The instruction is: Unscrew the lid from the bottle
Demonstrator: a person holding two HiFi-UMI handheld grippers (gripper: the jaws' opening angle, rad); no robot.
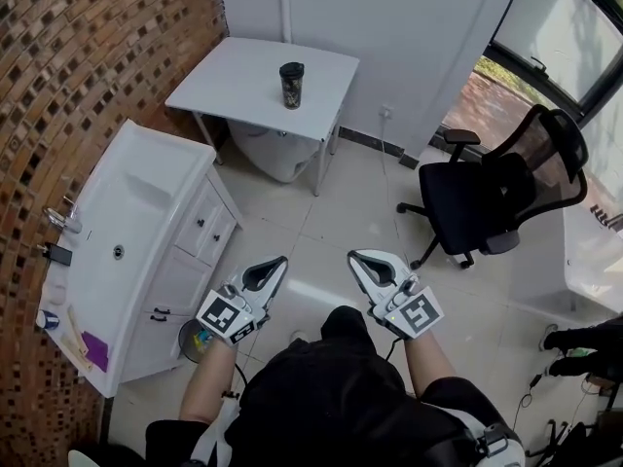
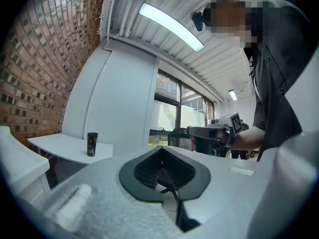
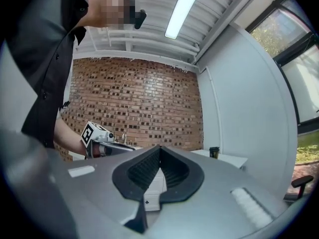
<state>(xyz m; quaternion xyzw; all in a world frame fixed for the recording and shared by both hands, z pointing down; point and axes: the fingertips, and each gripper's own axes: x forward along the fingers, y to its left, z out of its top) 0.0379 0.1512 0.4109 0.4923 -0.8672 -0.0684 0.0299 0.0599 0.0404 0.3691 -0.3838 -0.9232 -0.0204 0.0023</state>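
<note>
A dark bottle (image 1: 291, 85) with a black lid stands upright on the white table (image 1: 234, 90) at the far side of the room. It shows small in the left gripper view as the bottle (image 2: 92, 144) and in the right gripper view as the bottle (image 3: 214, 152). My left gripper (image 1: 280, 262) and right gripper (image 1: 356, 258) are held side by side close to the person's body, far from the bottle. Both are shut with nothing between the jaws. Each gripper appears in the other's view: the right gripper (image 2: 192, 130), the left gripper (image 3: 130, 146).
A white washbasin cabinet (image 1: 127, 261) stands along the brick wall at the left. A black office chair (image 1: 492, 197) is at the right. A white bin (image 1: 273, 154) sits under the table. Tiled floor lies between me and the table.
</note>
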